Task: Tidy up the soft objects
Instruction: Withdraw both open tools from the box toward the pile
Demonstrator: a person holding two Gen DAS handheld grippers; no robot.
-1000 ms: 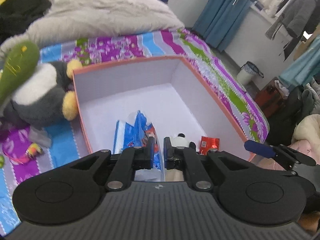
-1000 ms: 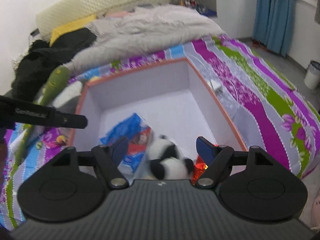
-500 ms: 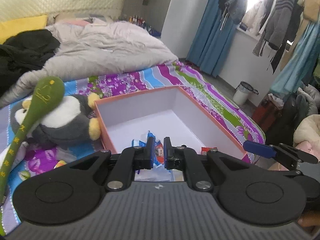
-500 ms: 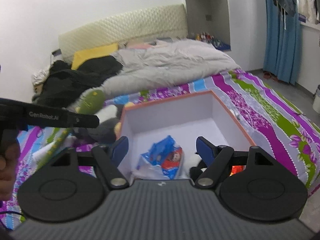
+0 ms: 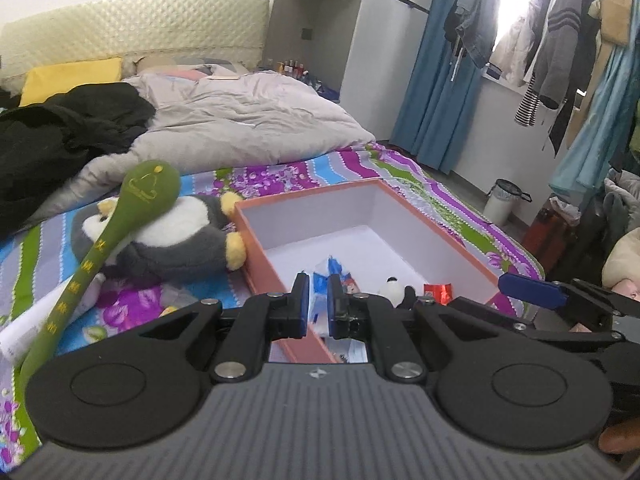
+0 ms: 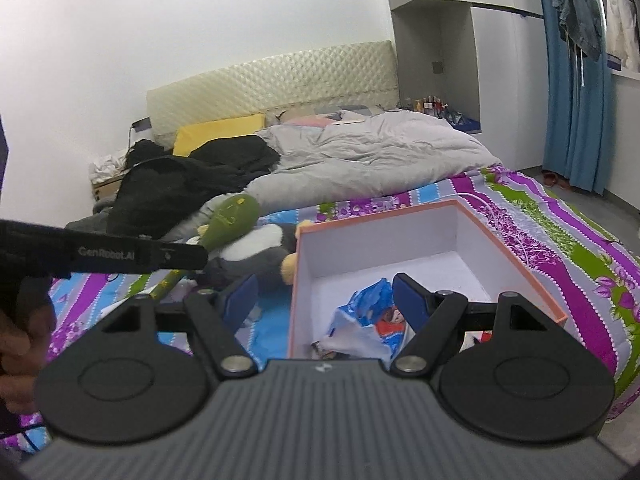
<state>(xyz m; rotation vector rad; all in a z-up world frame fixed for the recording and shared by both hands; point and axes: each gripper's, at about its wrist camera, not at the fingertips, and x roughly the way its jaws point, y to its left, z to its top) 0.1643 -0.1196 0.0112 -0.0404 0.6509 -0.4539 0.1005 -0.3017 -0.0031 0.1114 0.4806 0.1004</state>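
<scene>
An orange box (image 5: 260,236) with a white inside stands on the striped bedspread; it also shows in the right wrist view (image 6: 516,256). Inside lie a blue plastic packet (image 6: 370,300), a small panda plush (image 5: 394,288) and a red wrapper (image 5: 438,291). A grey penguin plush (image 5: 176,240) lies left of the box with a long green plush (image 5: 132,216) across it. My left gripper (image 5: 318,306) is shut and empty above the box's near left corner. My right gripper (image 6: 326,298) is open and empty above the box's near left wall.
A grey duvet (image 5: 248,120) and black clothes (image 5: 60,136) cover the far half of the bed. White paper (image 5: 36,320) lies at the left. Blue curtains (image 5: 436,80), hanging clothes (image 5: 560,40) and a small bin (image 5: 504,200) stand to the right.
Both grippers have risen and pulled back from the box. The panda plush that was between the right fingers now lies in the box. The left gripper stays shut, the right stays open.
</scene>
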